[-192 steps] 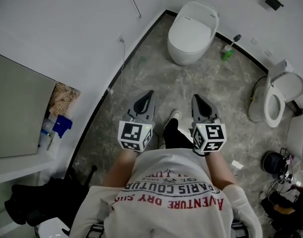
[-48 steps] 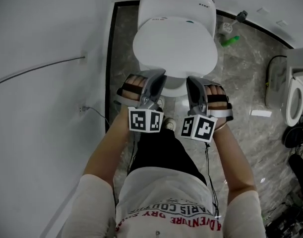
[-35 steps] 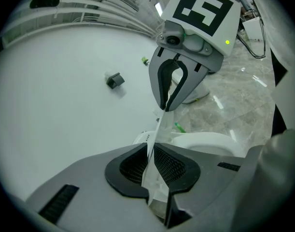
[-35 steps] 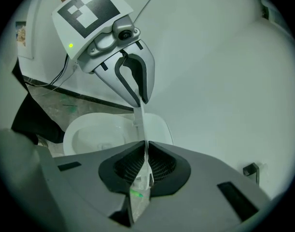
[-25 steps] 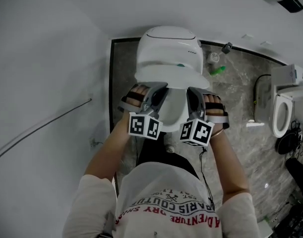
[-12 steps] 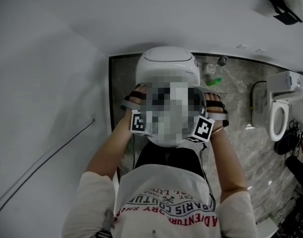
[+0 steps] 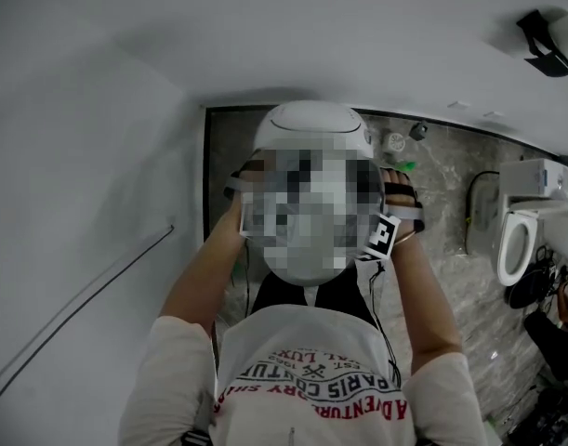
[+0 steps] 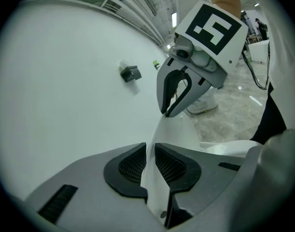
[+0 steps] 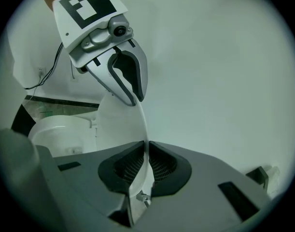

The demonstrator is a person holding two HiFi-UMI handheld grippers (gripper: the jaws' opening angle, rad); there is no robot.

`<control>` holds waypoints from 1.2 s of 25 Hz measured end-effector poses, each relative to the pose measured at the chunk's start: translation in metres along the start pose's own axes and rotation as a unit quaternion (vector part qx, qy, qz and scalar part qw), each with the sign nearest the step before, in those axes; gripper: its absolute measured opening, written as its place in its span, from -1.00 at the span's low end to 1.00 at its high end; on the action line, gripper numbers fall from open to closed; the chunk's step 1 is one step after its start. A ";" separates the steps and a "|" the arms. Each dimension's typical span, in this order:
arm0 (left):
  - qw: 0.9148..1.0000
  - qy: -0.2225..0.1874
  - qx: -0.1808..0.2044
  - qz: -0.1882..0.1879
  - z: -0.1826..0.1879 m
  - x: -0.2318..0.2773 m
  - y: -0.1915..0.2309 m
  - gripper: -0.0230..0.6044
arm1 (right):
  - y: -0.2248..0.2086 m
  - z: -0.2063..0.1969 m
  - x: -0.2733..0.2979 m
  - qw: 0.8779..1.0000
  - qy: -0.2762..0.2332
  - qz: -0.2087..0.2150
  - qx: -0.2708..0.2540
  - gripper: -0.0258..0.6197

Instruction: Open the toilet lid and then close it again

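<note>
The white toilet (image 7: pixel 311 119) stands against the wall, and a mosaic patch covers much of its raised lid in the head view. The lid (image 8: pixel 178 129) stands steeply up, a thin white sheet. My left gripper (image 8: pixel 151 161) has the lid's edge between its pads; its jaws are opening slightly, but the pads still touch the lid. My right gripper (image 9: pixel 146 161) is shut on the opposite edge of the lid (image 9: pixel 120 124). Each gripper shows in the other's view, across the lid: the right gripper (image 8: pixel 167 112) and the left gripper (image 9: pixel 135 99). The bowl and seat (image 9: pixel 55 129) lie uncovered below.
A second toilet (image 7: pixel 516 244) with its seat up stands at the right. A green bottle (image 7: pixel 404 165) lies on the marble floor beside the toilet. A thin cable (image 7: pixel 79 295) runs along the left wall. A black fixture (image 7: pixel 544 31) sticks out of the back wall.
The lid has swung up from partly raised to steeply upright. Both grippers moved with it, up and toward the tank, keeping hold of its two side edges.
</note>
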State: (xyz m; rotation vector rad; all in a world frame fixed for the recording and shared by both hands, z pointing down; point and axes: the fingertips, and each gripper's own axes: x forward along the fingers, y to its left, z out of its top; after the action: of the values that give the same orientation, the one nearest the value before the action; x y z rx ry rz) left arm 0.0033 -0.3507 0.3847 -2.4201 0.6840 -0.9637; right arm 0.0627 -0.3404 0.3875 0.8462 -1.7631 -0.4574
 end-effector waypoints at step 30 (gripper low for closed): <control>0.994 0.070 -0.081 0.020 -0.026 0.044 0.055 -0.46 | -0.054 0.003 0.044 0.995 -0.054 0.039 0.078 -0.82</control>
State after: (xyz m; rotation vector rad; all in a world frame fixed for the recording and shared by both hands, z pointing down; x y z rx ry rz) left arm -0.0032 -0.4254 0.3927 -2.4837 0.8900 -1.1090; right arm 0.0697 -0.4093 0.3789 0.8713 -1.9450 -0.3210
